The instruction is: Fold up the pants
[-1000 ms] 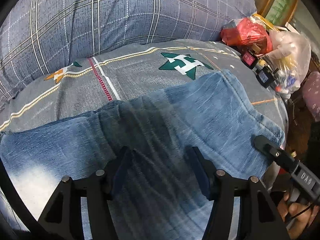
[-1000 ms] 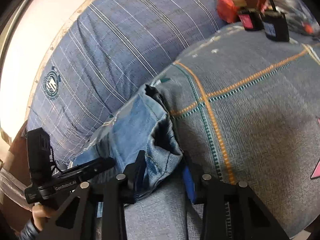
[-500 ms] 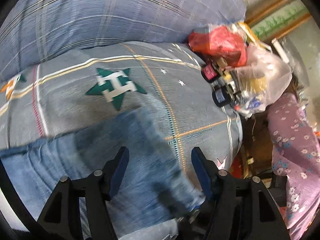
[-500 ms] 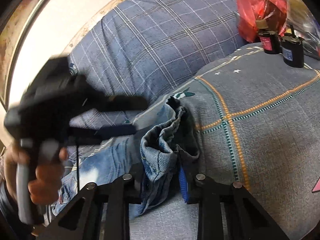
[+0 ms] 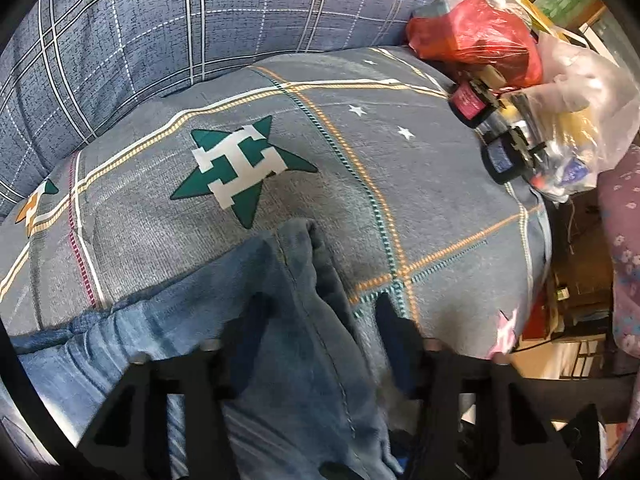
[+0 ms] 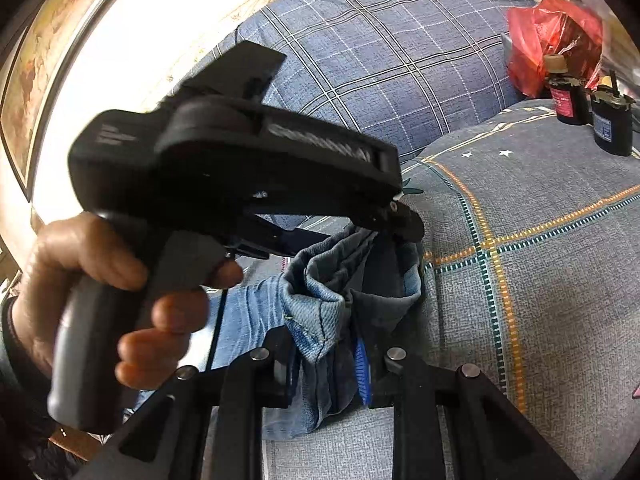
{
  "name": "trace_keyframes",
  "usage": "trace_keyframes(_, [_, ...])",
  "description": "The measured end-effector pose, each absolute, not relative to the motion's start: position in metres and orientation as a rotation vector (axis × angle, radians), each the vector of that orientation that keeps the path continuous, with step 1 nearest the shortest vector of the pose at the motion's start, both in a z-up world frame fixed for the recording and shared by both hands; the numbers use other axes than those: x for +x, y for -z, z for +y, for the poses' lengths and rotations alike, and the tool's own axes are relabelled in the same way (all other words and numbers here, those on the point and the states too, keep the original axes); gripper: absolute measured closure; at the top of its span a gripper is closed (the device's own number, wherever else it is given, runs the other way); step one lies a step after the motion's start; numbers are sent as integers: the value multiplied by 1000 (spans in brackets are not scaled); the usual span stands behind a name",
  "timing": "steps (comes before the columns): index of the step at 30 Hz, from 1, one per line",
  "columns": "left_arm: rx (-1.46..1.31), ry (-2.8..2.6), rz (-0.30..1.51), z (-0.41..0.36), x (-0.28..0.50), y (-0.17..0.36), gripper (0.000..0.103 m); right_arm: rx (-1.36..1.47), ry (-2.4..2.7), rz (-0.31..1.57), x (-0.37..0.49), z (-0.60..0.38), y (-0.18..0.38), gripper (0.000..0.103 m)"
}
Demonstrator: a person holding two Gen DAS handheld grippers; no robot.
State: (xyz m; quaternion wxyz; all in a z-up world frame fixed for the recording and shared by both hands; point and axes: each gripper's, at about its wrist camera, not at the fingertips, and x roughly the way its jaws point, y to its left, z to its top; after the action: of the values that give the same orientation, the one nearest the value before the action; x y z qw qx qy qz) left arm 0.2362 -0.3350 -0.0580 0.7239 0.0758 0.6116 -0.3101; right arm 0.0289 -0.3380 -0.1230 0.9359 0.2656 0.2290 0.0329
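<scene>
Blue jeans (image 5: 256, 360) bunched on grey patterned bedcover (image 5: 420, 184), left gripper (image 5: 320, 316) jaws just closing around denim fold, right gripper (image 6: 324, 360) clenched on jeans hem, left hand (image 6: 100, 292) near, red bag (image 5: 472, 36) far right.

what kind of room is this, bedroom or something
Most likely a bedroom: blue denim pants lie on a grey star-printed quilt, a blue plaid pillow rests against the wall, and a red plastic bag sits among bedside clutter.
</scene>
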Motion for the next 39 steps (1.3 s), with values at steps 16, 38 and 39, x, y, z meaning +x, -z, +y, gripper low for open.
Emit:
trace_keyframes(16, [-24,675,1263,-286,241,33,87,509,-96,457,31,-328,121,79])
trace_keyframes(38, [-322,532,1146,-67,220,15,88,181,-374,483,66,-188,92,79])
trace_keyframes(39, [-338,519,1146,-56,220,19,88,171,-389,493,70,-179,94,79])
